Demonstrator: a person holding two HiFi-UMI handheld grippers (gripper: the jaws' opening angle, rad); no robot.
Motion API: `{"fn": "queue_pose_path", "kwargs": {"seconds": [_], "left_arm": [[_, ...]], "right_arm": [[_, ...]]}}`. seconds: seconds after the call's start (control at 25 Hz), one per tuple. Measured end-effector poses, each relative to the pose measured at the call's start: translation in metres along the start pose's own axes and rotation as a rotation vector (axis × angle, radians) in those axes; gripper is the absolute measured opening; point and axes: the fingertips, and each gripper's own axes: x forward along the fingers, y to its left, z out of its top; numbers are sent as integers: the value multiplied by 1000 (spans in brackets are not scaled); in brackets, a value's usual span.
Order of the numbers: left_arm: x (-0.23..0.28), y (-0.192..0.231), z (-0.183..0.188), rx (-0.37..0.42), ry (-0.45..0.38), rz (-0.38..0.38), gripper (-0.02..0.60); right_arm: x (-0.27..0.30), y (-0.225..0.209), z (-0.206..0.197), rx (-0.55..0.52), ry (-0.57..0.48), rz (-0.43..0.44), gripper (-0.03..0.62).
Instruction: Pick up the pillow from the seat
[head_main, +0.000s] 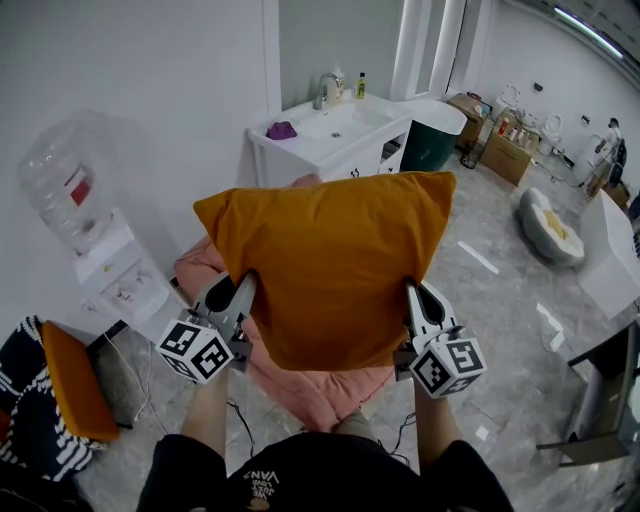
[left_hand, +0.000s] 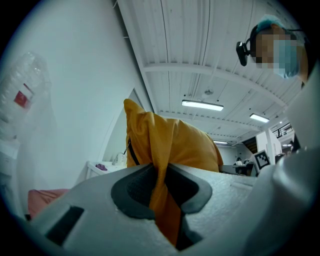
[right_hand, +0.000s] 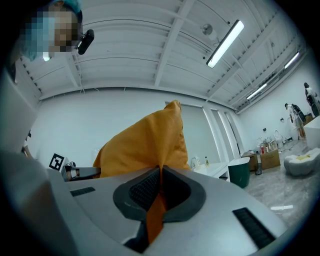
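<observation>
An orange square pillow hangs in the air in front of me, held up between both grippers above a pink seat. My left gripper is shut on the pillow's lower left edge; its own view shows the orange fabric pinched between the dark pads. My right gripper is shut on the lower right edge, with a thin fold of the cloth squeezed between its pads. The pillow rises above both pairs of jaws.
A water dispenser stands at the left. A white sink counter is behind the pillow, with a dark green bin beside it. An orange cushion lies on a patterned chair at lower left. Grey tiled floor spreads right.
</observation>
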Motion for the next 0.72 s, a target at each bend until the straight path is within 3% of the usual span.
{"fn": "queue_pose_path", "kwargs": {"seconds": [0.72], "left_arm": [[11, 15, -15, -18, 34, 8, 74]], "right_arm": [[15, -10, -17, 2, 47, -20, 8]]}}
